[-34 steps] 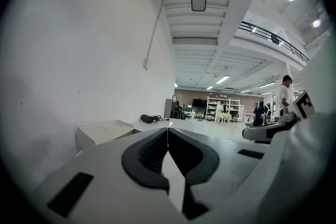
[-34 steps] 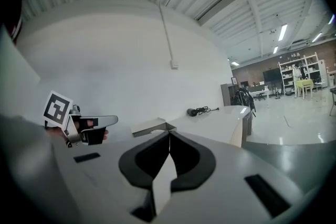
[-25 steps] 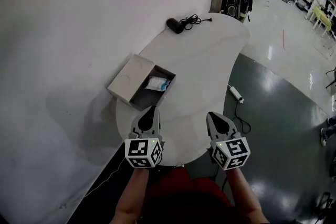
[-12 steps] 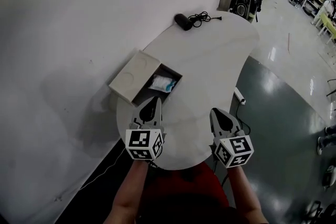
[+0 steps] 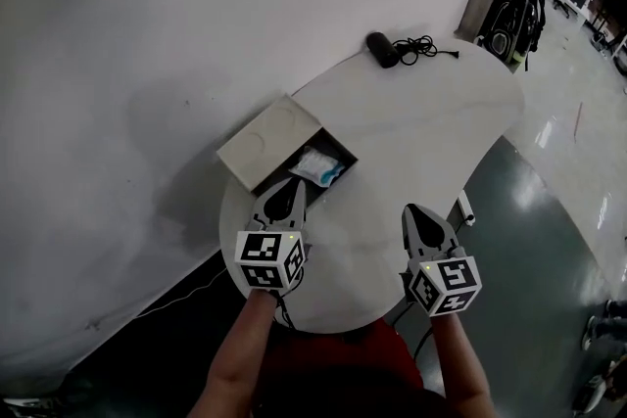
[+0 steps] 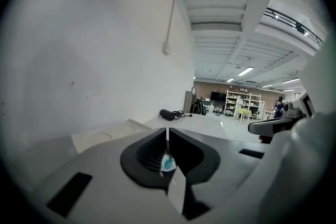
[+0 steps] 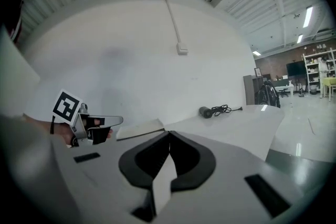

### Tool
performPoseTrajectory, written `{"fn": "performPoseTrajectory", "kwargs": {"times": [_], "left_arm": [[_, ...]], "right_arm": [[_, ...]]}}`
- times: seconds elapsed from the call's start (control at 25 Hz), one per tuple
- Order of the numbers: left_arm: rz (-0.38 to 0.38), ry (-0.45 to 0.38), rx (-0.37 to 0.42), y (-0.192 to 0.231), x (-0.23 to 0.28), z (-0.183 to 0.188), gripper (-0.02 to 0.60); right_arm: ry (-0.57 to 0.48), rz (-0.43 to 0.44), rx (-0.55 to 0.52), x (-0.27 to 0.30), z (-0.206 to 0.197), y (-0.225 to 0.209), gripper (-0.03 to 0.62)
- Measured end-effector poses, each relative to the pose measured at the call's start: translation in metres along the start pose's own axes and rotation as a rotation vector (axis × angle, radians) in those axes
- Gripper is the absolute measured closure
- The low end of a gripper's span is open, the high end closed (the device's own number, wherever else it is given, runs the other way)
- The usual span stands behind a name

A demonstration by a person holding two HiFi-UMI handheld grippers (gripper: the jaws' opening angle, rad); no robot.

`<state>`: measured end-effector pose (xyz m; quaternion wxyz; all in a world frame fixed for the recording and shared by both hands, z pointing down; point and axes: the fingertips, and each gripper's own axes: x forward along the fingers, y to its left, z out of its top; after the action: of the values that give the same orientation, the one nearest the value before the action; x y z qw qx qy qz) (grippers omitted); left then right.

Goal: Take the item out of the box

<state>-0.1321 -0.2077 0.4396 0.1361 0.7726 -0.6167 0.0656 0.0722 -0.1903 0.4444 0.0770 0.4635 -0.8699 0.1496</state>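
Head view, table: white rounded table (image 5: 421, 122) against a pale wall.
Head view, box: tan cardboard box (image 5: 266, 138) at the table's left edge, open on the side facing the table's middle.
Head view, item: white-and-blue plastic packet (image 5: 321, 166), lying inside the open part of the box, not yet lifted.
Head view, far edge: black cylindrical device with a coiled cable (image 5: 384, 49), well apart from the box.
Head view, change: left claw (image 5: 290, 187) brought forward over the last second, its tips now at the box's near edge, just beside the packet. Right claw (image 5: 412, 213) carried along level with it over the near edge, well apart from the box.
Left gripper view, claw: jaws pressed together, nothing clamped. Packet glimpsed low in the slit between them, ahead and clear of the pads.
Right gripper view, claw: jaws together and empty. Left claw seen off to the left, beside the box's flat tan panel.
Meaning for the task: approach nearly done, probably. Left claw must still spread its jaws before any hold on the packet.
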Motion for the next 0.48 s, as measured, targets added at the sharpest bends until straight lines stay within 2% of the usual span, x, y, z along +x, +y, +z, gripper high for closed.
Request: {"fn": "performPoseTrajectory", "kwargs": {"times": [0.28, 0.48], "left_arm": [[0.087, 0.035, 0.014, 0.007, 0.026, -0.001, 0.558], [0.119, 0.081, 0.020, 0.011, 0.041, -0.006, 0.558]], "right_arm": [[0.037, 0.106, -0.023, 0.037, 0.002, -0.021, 0.580], [0.065, 0.168, -0.037, 0.056, 0.003, -0.024, 0.580]]}}
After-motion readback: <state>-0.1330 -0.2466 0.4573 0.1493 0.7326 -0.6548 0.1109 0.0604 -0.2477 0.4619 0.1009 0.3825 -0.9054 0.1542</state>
